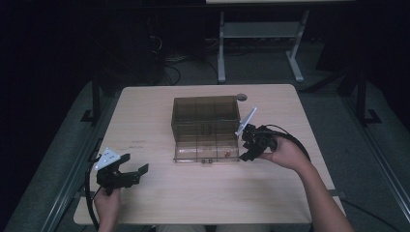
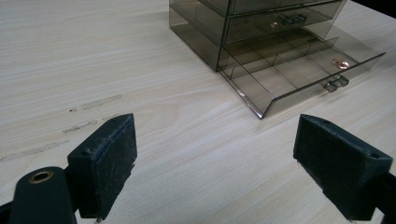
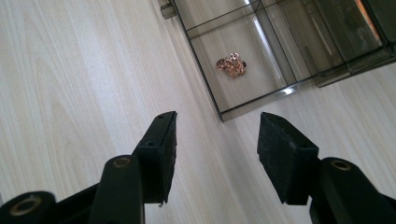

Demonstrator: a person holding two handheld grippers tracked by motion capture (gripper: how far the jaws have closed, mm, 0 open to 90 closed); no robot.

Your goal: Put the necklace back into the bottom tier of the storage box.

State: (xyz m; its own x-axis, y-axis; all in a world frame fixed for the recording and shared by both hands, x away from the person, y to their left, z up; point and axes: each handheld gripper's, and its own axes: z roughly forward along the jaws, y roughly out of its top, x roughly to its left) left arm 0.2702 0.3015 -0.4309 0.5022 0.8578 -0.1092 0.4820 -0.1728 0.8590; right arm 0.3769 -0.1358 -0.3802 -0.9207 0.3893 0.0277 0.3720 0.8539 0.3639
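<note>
Smoky plastic drawer box (image 1: 205, 116) (bottom drawer (image 1: 207, 153) out) beside right tool (image 1: 245, 149)

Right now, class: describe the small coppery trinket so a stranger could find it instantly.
On the wooden table stands a smoky see-through drawer box with its bottom drawer pulled out. In that drawer's end compartment, nearest the right claw, lies the trinket: shiny, copper-pink, crumpled, alone in its section.
</note>
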